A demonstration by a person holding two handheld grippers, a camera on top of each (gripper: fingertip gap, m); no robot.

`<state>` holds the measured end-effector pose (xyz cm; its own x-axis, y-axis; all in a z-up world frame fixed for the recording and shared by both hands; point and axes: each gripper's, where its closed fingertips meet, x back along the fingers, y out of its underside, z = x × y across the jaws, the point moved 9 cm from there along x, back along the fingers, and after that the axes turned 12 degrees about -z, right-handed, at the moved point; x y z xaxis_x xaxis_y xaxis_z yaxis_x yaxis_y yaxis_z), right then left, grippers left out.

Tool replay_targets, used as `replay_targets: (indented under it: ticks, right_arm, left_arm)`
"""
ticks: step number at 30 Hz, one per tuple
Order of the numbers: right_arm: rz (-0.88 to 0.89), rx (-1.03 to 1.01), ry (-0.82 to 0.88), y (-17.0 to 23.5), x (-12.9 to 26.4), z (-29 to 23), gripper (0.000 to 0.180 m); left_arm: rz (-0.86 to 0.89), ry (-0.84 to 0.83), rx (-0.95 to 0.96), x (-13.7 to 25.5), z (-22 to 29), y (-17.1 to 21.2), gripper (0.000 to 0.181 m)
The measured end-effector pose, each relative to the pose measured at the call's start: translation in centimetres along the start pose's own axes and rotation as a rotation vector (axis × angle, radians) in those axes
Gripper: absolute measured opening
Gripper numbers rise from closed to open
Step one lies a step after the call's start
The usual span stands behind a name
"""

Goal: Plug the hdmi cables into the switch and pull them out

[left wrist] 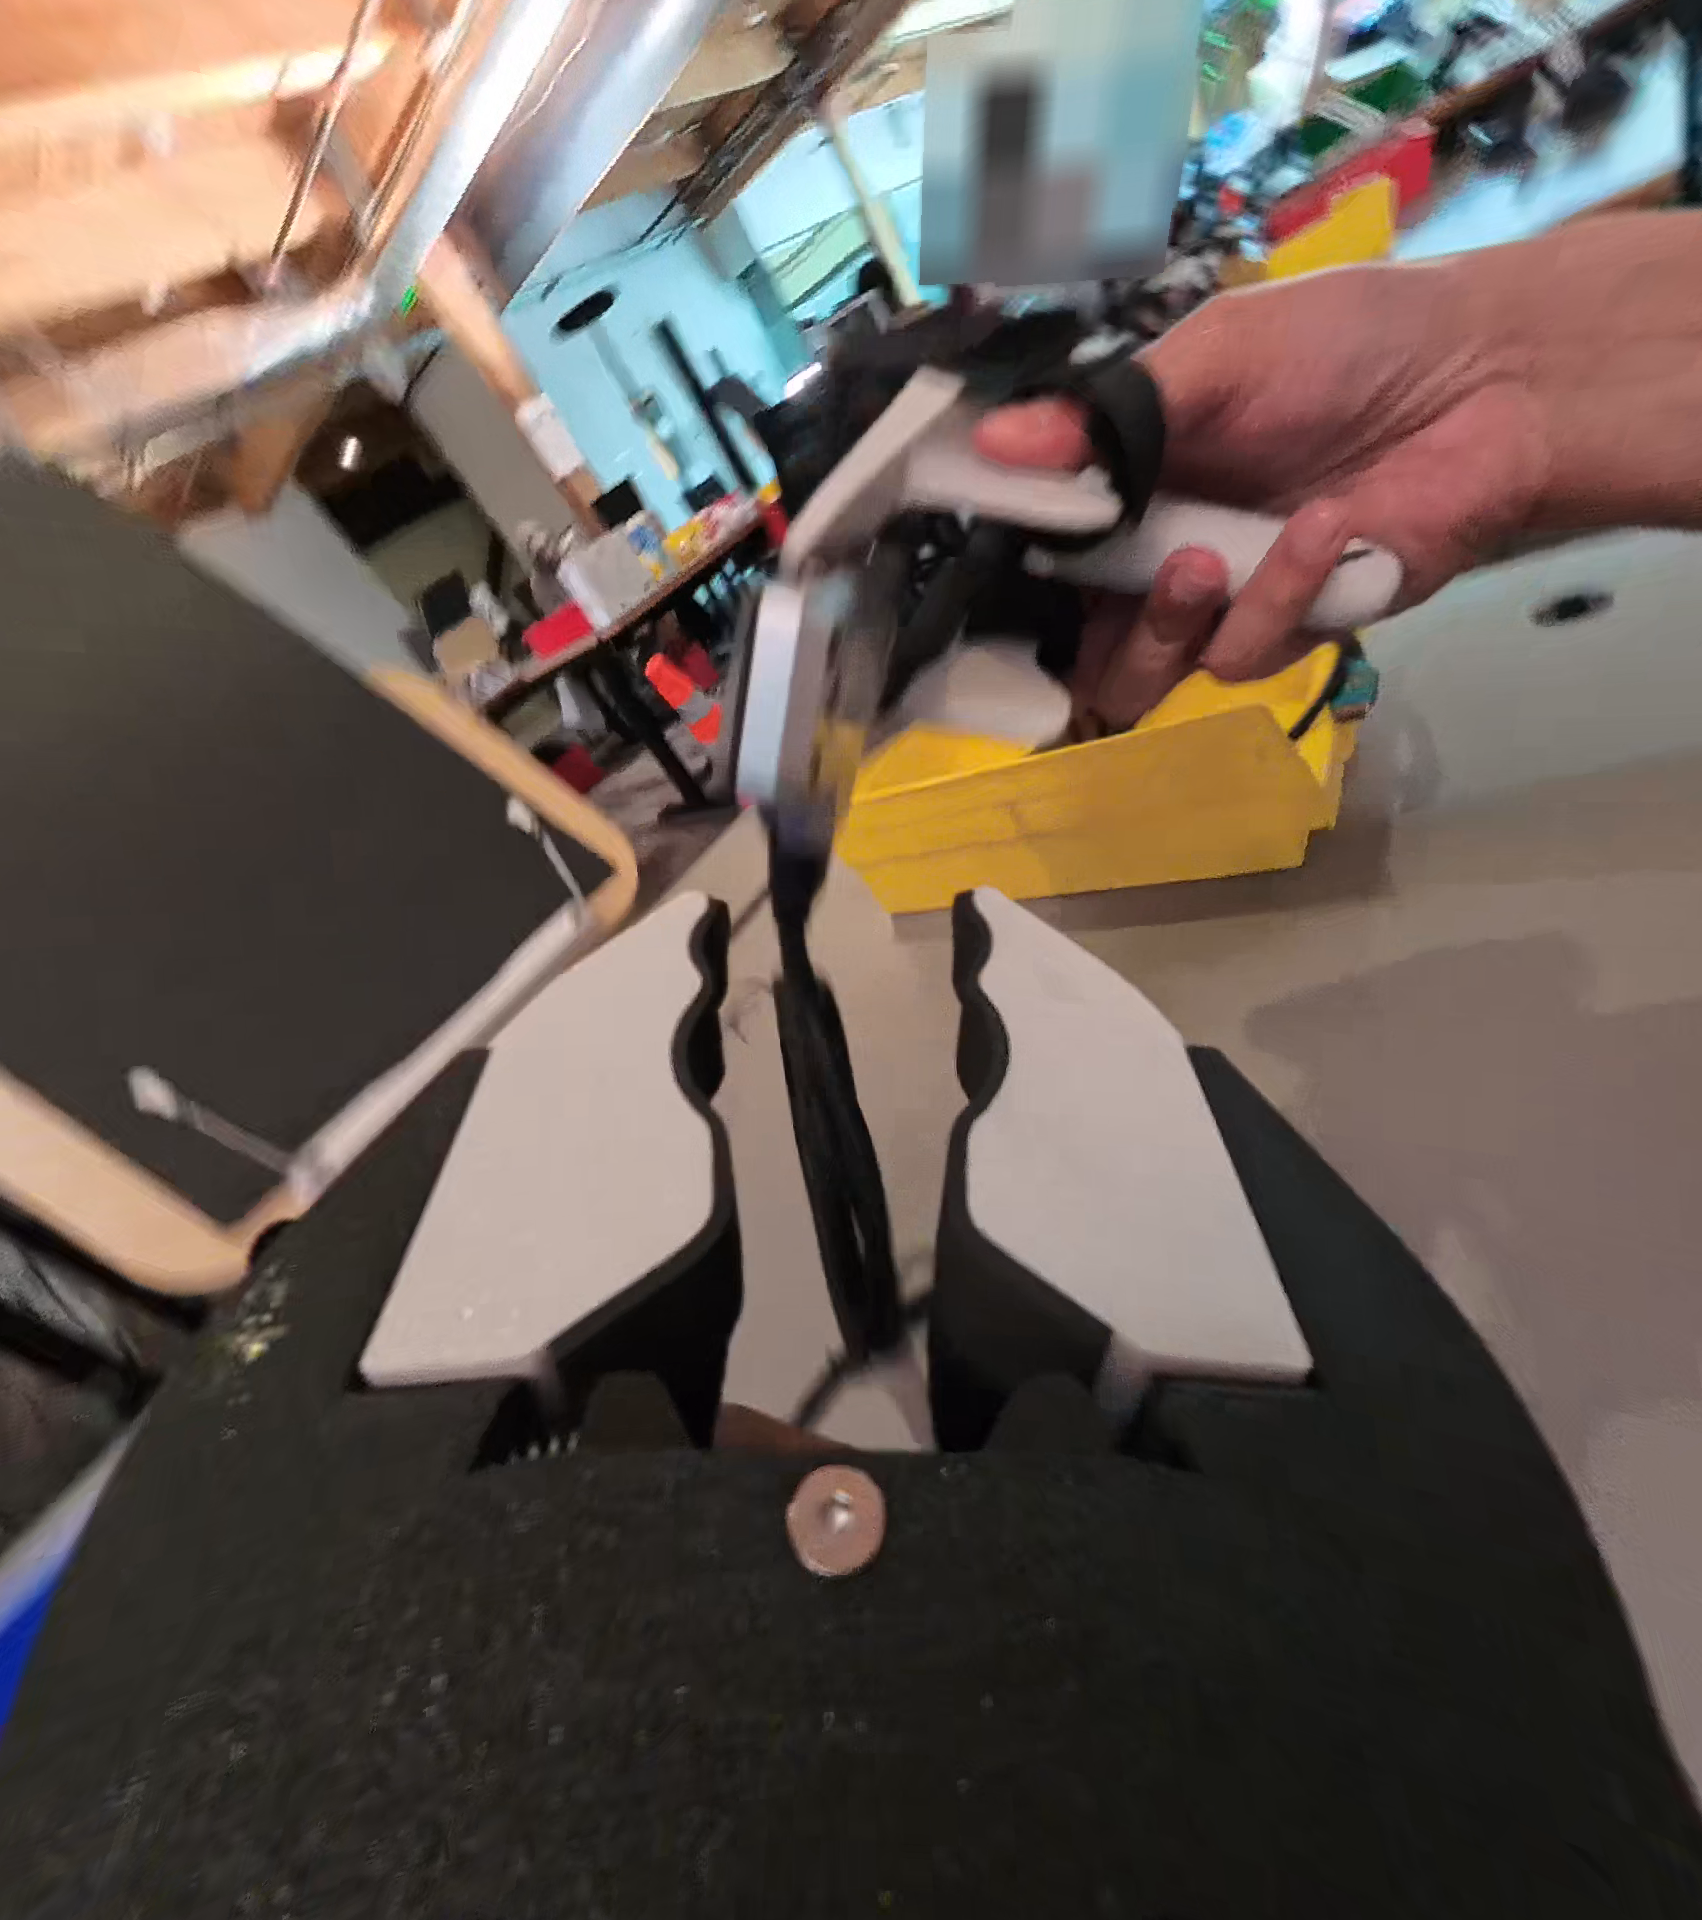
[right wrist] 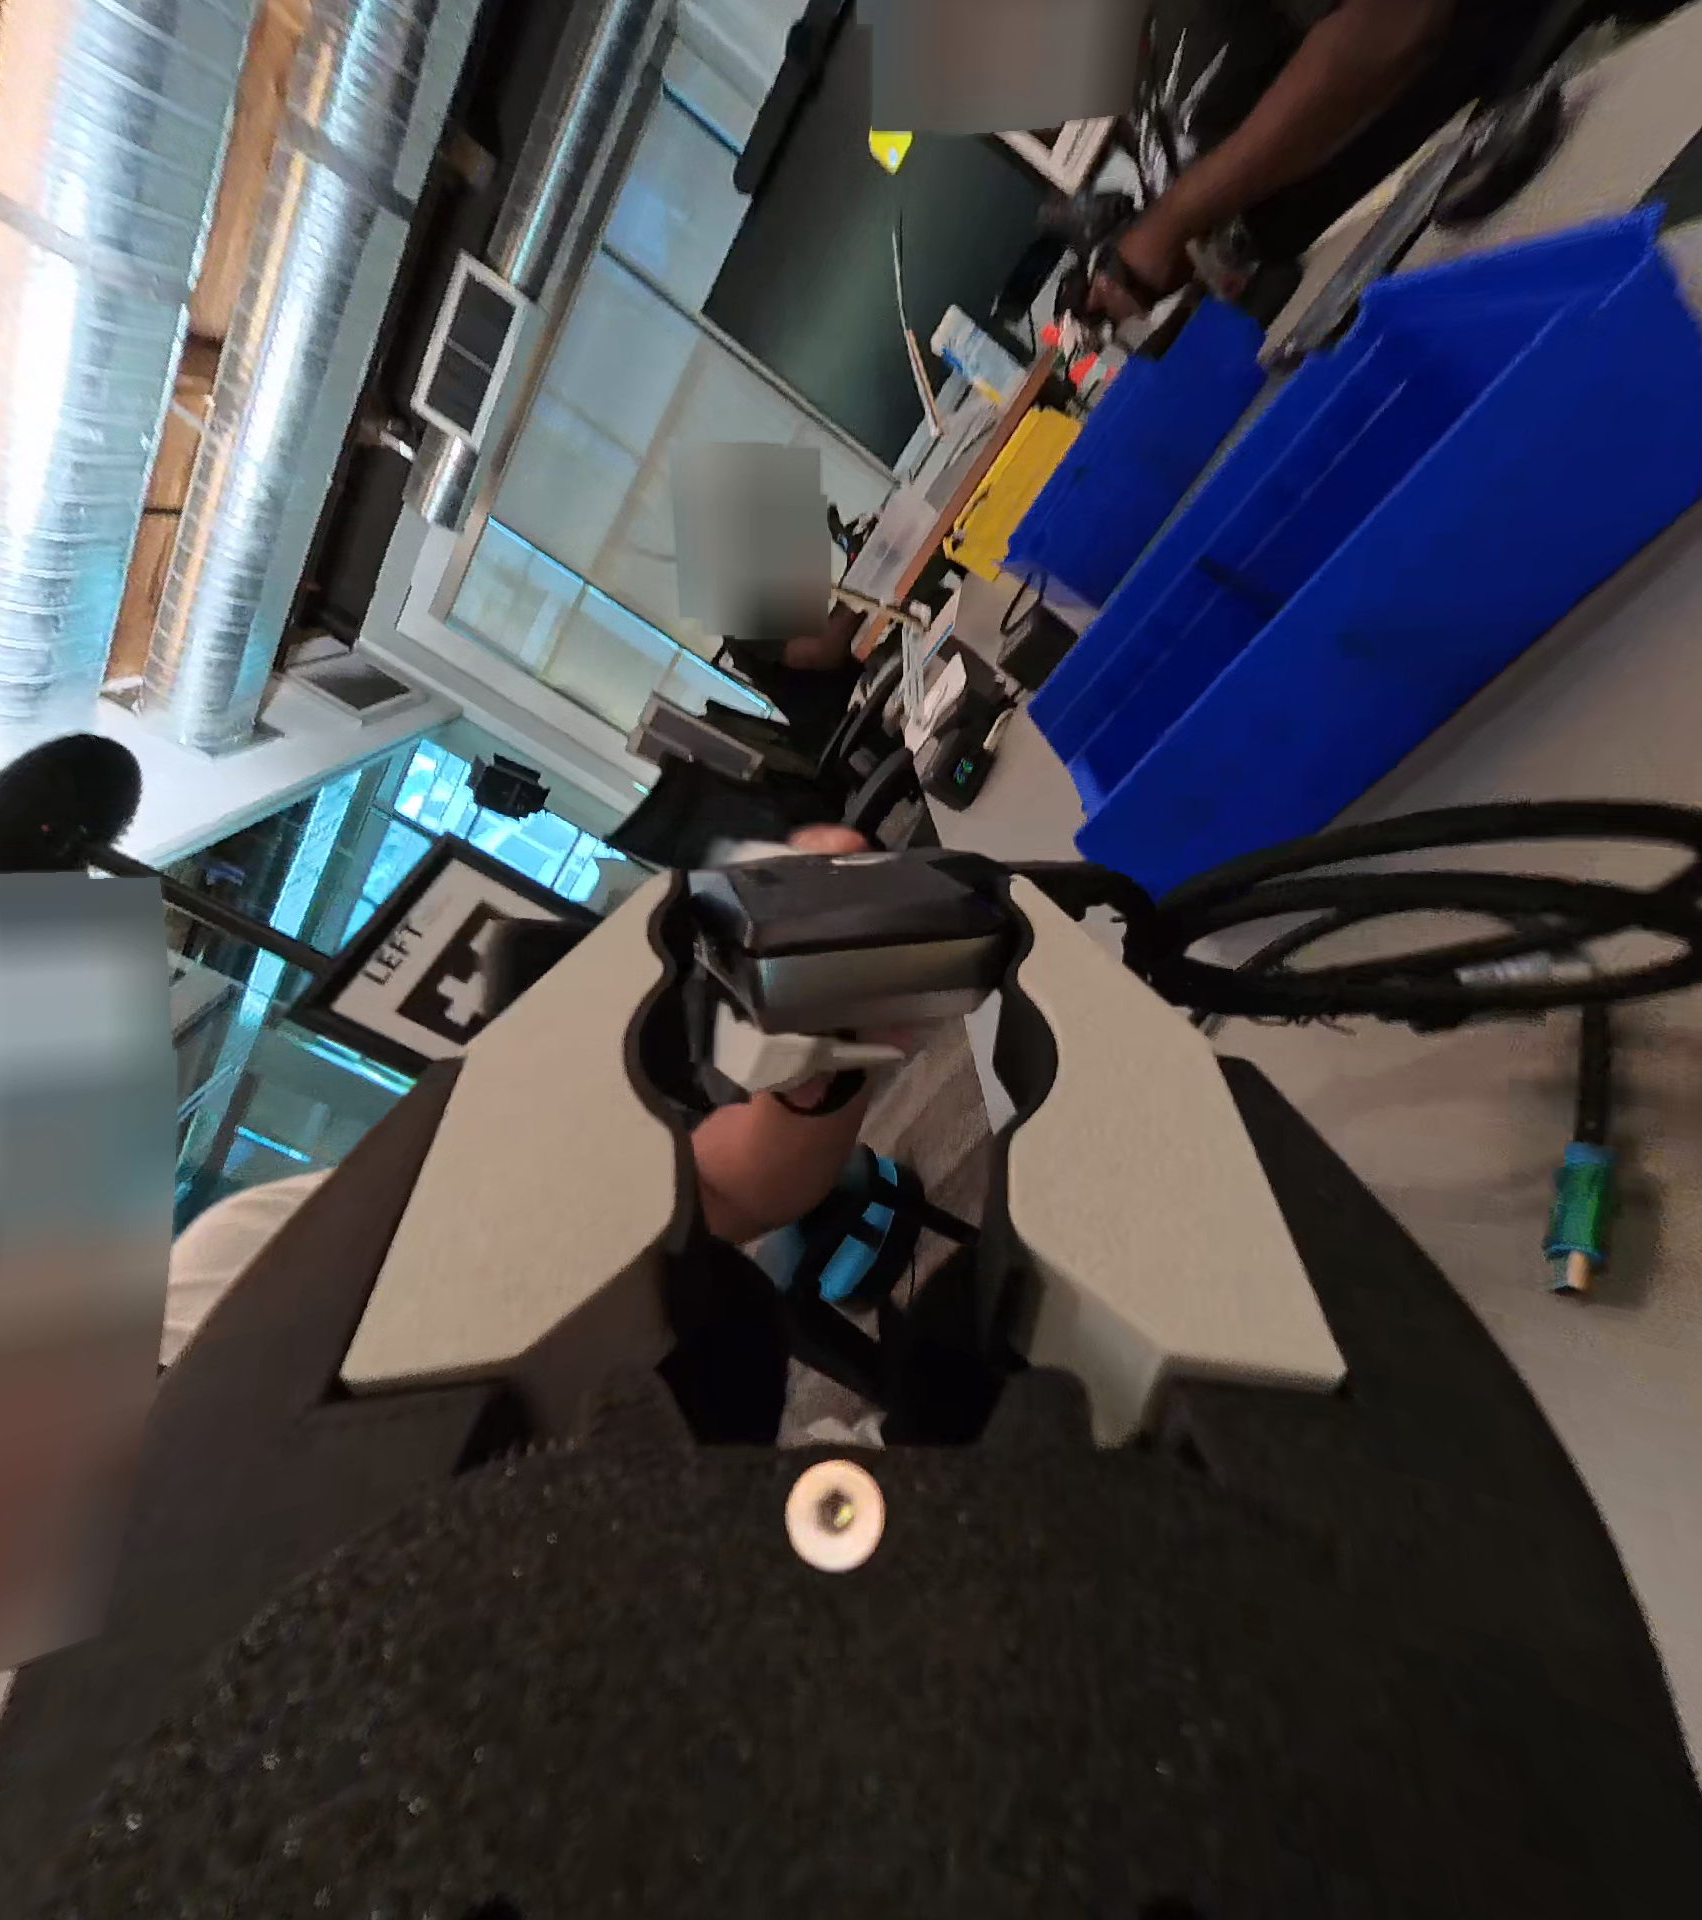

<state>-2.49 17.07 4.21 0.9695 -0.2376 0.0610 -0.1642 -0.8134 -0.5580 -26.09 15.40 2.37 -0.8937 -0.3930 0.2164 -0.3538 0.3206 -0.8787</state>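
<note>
The right gripper [right wrist: 842,925] is closed on the HDMI switch [right wrist: 852,951], a small grey-and-black box pinched between its fingers and held up off the desk [right wrist: 1449,1507]; the left wrist view shows the same switch [left wrist: 790,707] edge-on and blurred, in the air ahead, with a black HDMI cable [left wrist: 831,1122] hanging from its lower end and running down between the left gripper's fingers [left wrist: 598,1122]. The left gripper [left wrist: 839,925] stands open, its fingers well apart on either side of that cable and gripping nothing. So one cable looks plugged in, though the blur hides how fully its plug is seated. A second cable [right wrist: 1449,914] lies coiled on the desk with its green-taped plug [right wrist: 1579,1205] loose and free, so it is not in the switch. By my reading the task is partway (one cable in or just coming out, the other not plugged), and the pulling out appears unfinished. For room, the desk edge runs close on the left gripper's left, with a dark chair [left wrist: 151,790] just beyond it; a yellow bin [left wrist: 1086,821] sits ahead on the desk near the right hand [left wrist: 1346,468], and two blue bins [right wrist: 1398,540] stand just behind the coiled cable, leaving bare desk mostly on the near side
</note>
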Motion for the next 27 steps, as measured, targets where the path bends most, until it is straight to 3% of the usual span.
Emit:
replay_targets:
  ticks: [2,4,8,13,19,22,27]
  right_arm:
    - [0.042,0.023,0.0,-1.5,2.1,-1.6,0.057]
    - [0.074,0.075,0.021,-3.0,4.4,-3.9,0.057]
    - [0.17,0.201,0.063,-5.7,9.3,-9.7,0.057]
    - [0.234,0.232,0.231,-8.6,14.8,-13.7,0.057]
    - [0.064,-0.037,0.635,-10.5,21.4,-7.7,0.057]
    - [-0.11,-0.208,0.852,-10.6,23.8,-2.8,0.057]
    - [-0.293,-0.302,0.92,-12.3,22.1,4.1,0.057]
  left_arm:
    - [-0.017,0.037,0.233,1.5,1.4,3.0,0.041]
    - [-0.018,0.027,0.353,3.5,3.6,6.5,0.029]
    - [-0.186,0.012,0.298,5.3,5.6,9.2,0.023]
    - [-0.214,0.005,0.309,5.5,5.4,9.2,0.023]
    - [-0.226,0.045,0.318,5.3,5.7,9.3,0.023]
    - [-0.234,0.055,0.301,5.1,6.1,9.2,0.023]
    - [-0.247,0.065,0.272,4.7,6.4,9.1,0.023]
